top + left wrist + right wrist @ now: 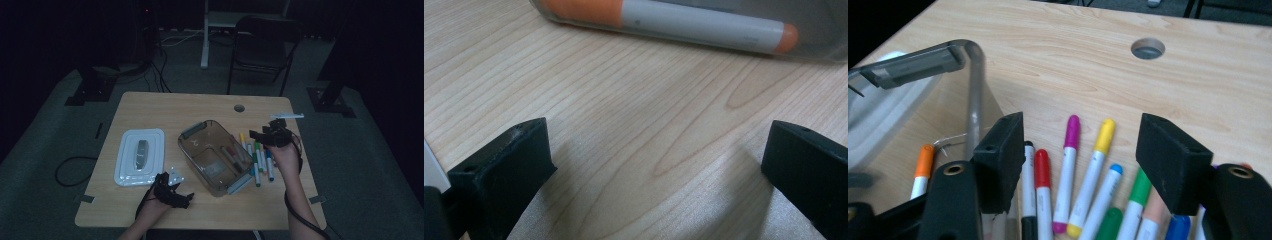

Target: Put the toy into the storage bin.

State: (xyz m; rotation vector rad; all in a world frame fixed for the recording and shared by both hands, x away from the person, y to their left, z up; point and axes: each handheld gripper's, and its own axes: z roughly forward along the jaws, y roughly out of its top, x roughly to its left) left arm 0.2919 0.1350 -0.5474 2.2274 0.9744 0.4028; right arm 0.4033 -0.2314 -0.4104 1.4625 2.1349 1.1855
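While a couple of markers already lie in the smoky clear plastic bin [212, 157], the right gripper [1080, 155], jaws spread and empty, hovers over the loose coloured felt-tip markers [1073, 175]; the left gripper [659, 165] rests spread too.

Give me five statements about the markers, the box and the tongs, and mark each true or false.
1. The clear box stands open, its white lid beside it. True.
2. Loose markers lie right of the box. True.
3. The right tongs grip a yellow marker. False: jaws apart, nothing held.
4. The left tongs are open over bare wood. True.
5. The box is empty. False: an orange marker lies inside.
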